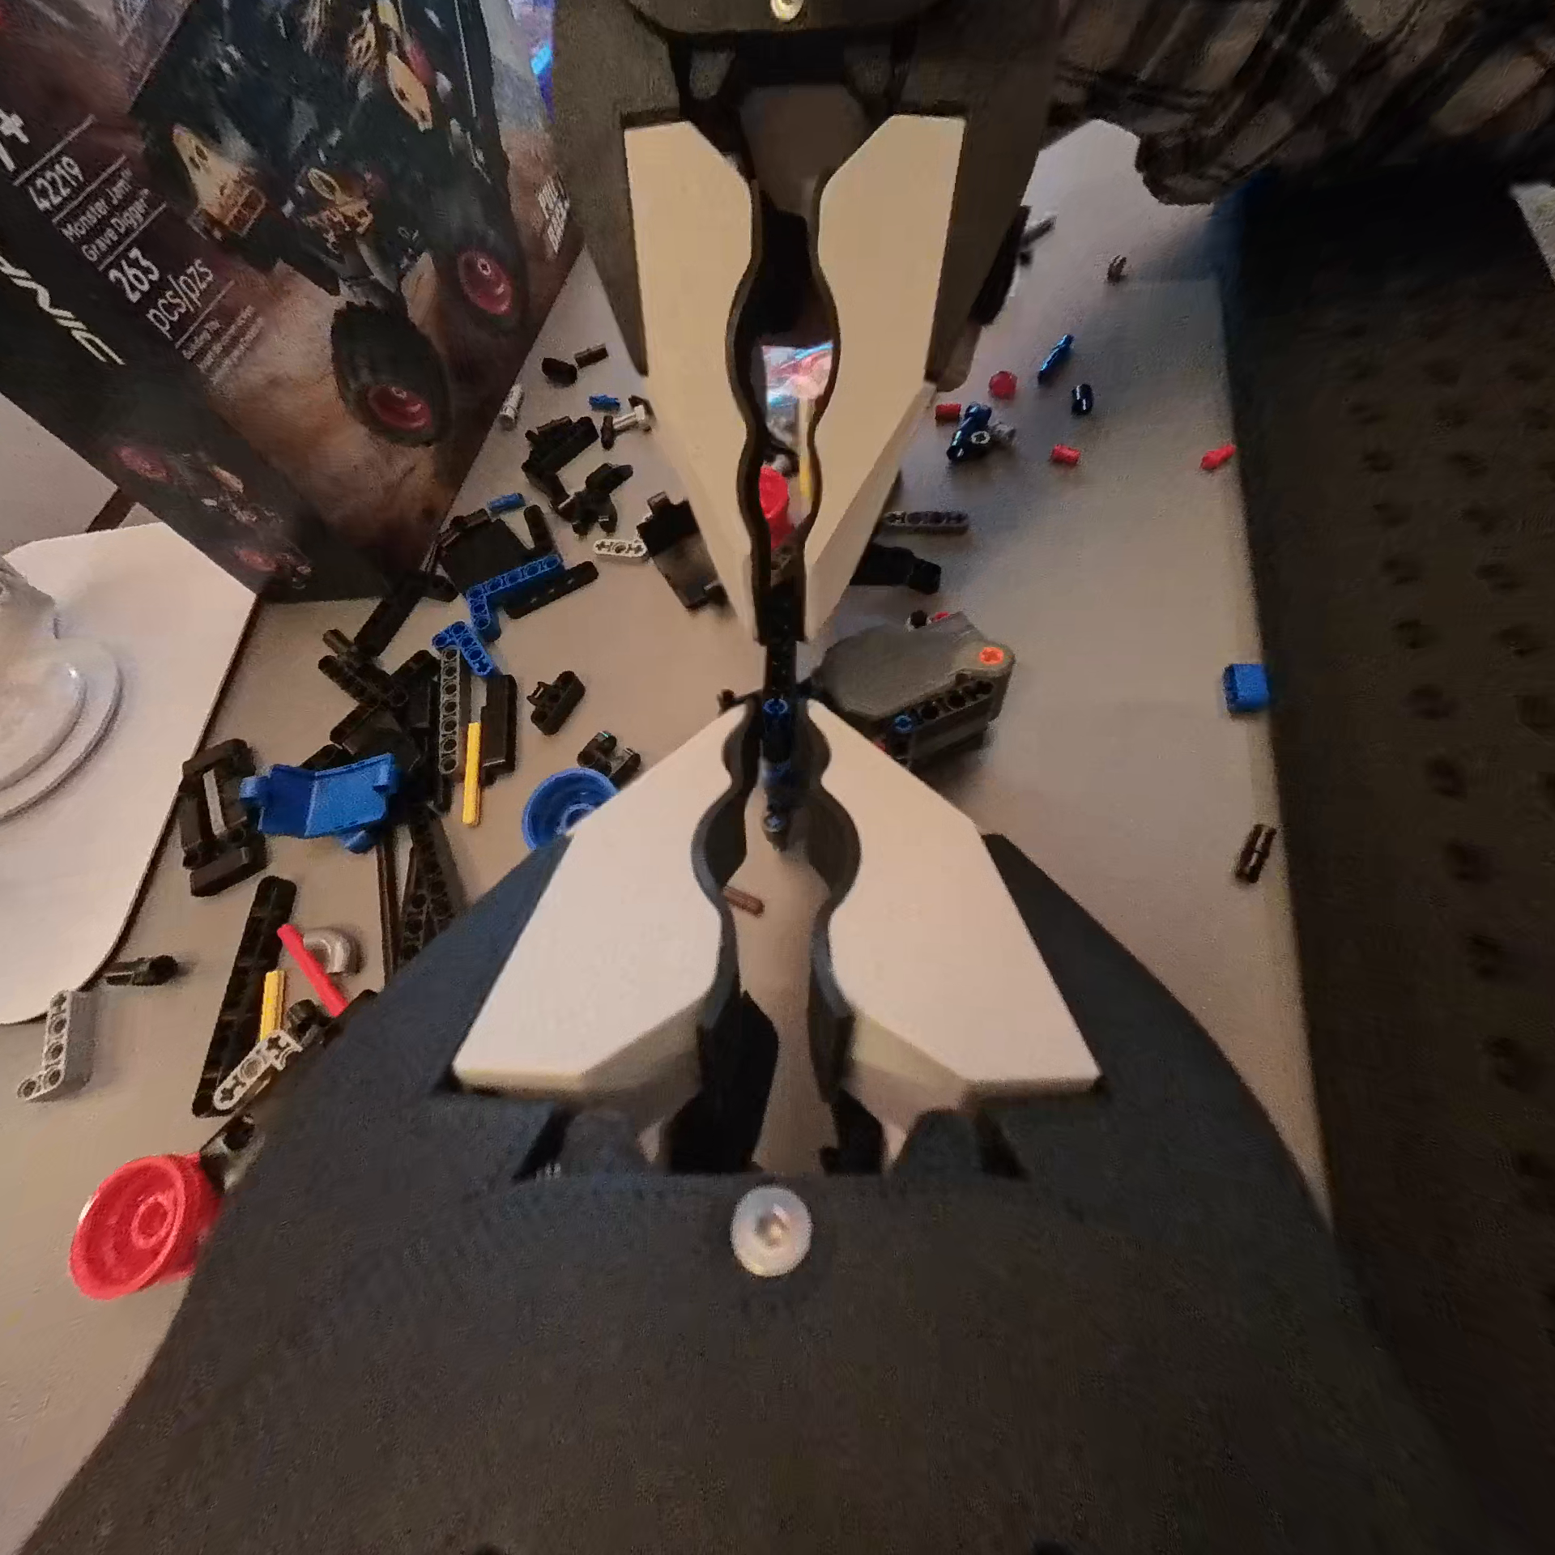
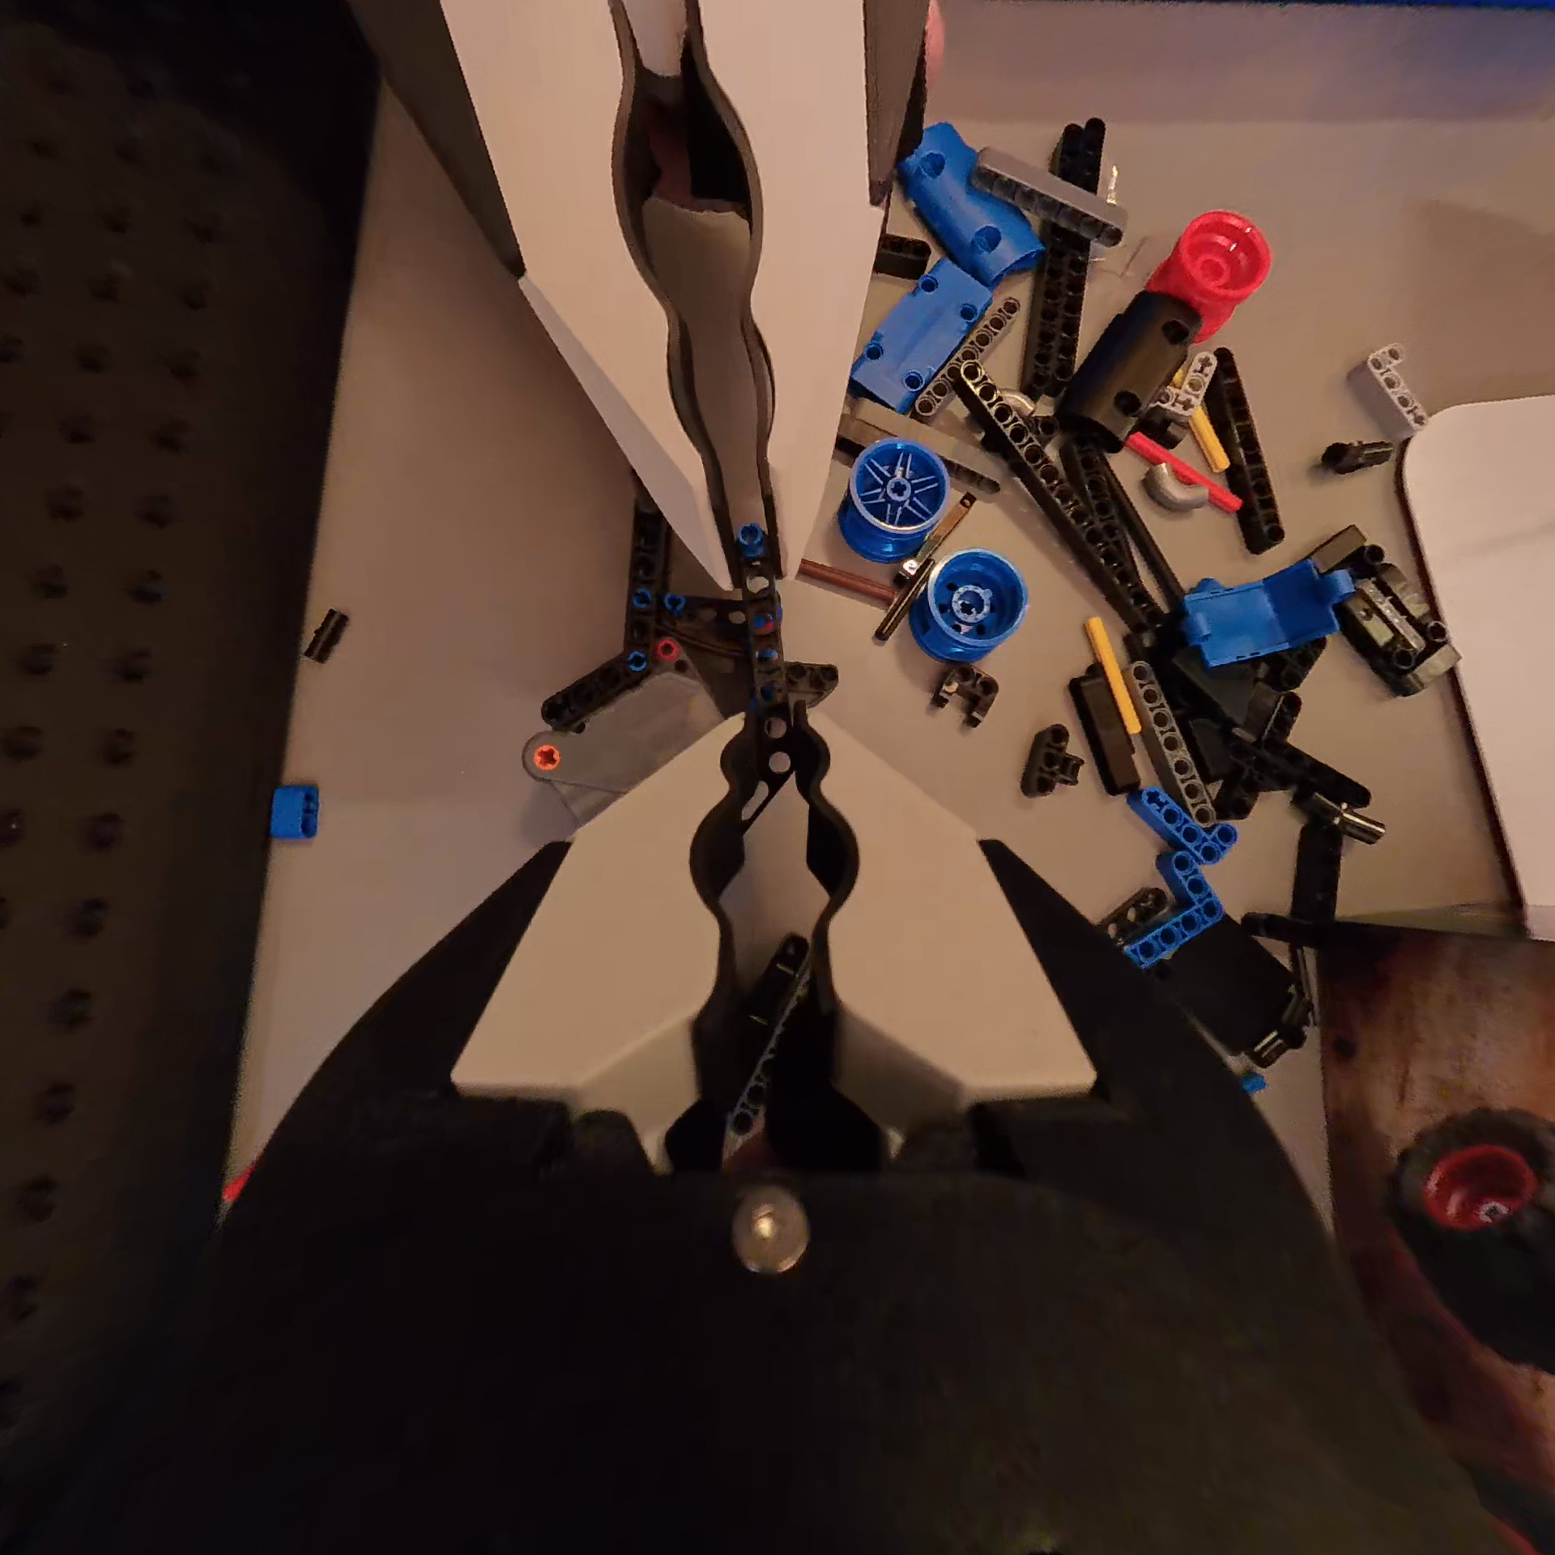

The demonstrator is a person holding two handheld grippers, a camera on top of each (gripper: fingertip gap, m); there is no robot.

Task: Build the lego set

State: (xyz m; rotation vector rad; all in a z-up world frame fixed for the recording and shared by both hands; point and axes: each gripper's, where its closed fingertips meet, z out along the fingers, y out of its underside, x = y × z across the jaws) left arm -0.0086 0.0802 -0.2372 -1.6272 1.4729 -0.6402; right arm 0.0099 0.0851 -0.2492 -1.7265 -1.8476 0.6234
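A long black beam with blue pins [image 1: 778,673] hangs between my two grippers, which face each other tip to tip above the grey table [image 1: 1094,673]. My left gripper [image 1: 778,728] is shut on one end of it; my right gripper [image 1: 778,618] comes in from the top, shut on the other end. In the right wrist view my right gripper [image 2: 774,724] is shut on the beam [image 2: 764,639], and my left gripper [image 2: 753,564] grips it from above. Below lies a grey motor block [image 1: 926,681] [image 2: 623,749] joined to black angled beams [image 2: 639,606].
The set's box [image 1: 252,294] stands at the back left. Loose black, blue and red parts [image 1: 437,715] lie left of the grippers, with two blue wheels [image 2: 896,496] and a red wheel [image 1: 139,1224]. There is a white board [image 1: 101,715] with a glass and a dark dotted surface [image 1: 1414,757] along the right edge. My two grippers' fingertips are within a few centimetres of each other. The grey motor block [image 1: 926,681] is about equally far from each gripper, around 4 centimetres.
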